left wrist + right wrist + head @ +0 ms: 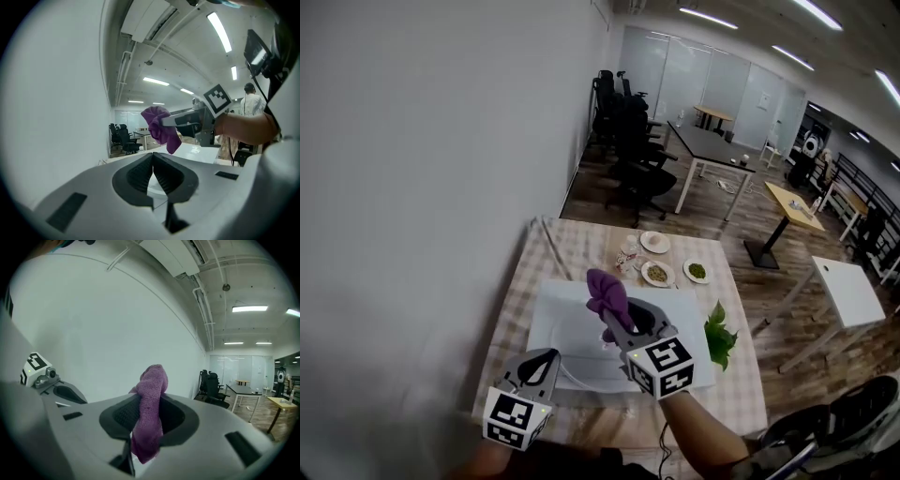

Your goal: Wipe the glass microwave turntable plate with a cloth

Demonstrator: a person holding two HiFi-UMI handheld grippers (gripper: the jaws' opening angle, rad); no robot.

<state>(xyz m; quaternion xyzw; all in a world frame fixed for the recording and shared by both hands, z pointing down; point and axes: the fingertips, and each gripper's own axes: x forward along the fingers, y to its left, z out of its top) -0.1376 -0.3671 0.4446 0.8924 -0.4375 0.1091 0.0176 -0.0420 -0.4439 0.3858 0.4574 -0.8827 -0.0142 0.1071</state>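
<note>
While both hands are held out low over the near edge of the table, the left gripper sits closest, at the lower left of the head view, its marker cube toward the camera and its nose aimed forward and slightly down. Its jaws are pressed together with nothing between them. Just to its right and a little further out, a bare forearm reaches forward with the right gripper, also close to level. That gripper's jaws are clamped on a purple cloth, which bunches up above the pads and hangs in a short tail below them.

Under and between the two grippers lies the glass plate, flat on a white board that covers the middle of the checked tablecloth. The left gripper's tip is at the plate's near left rim; whether it touches cannot be told. The cloth is held above the plate, apart from it.

Beyond the board stand three small dishes and a leafy green sprig lies to the right. Further off are black office chairs.
</note>
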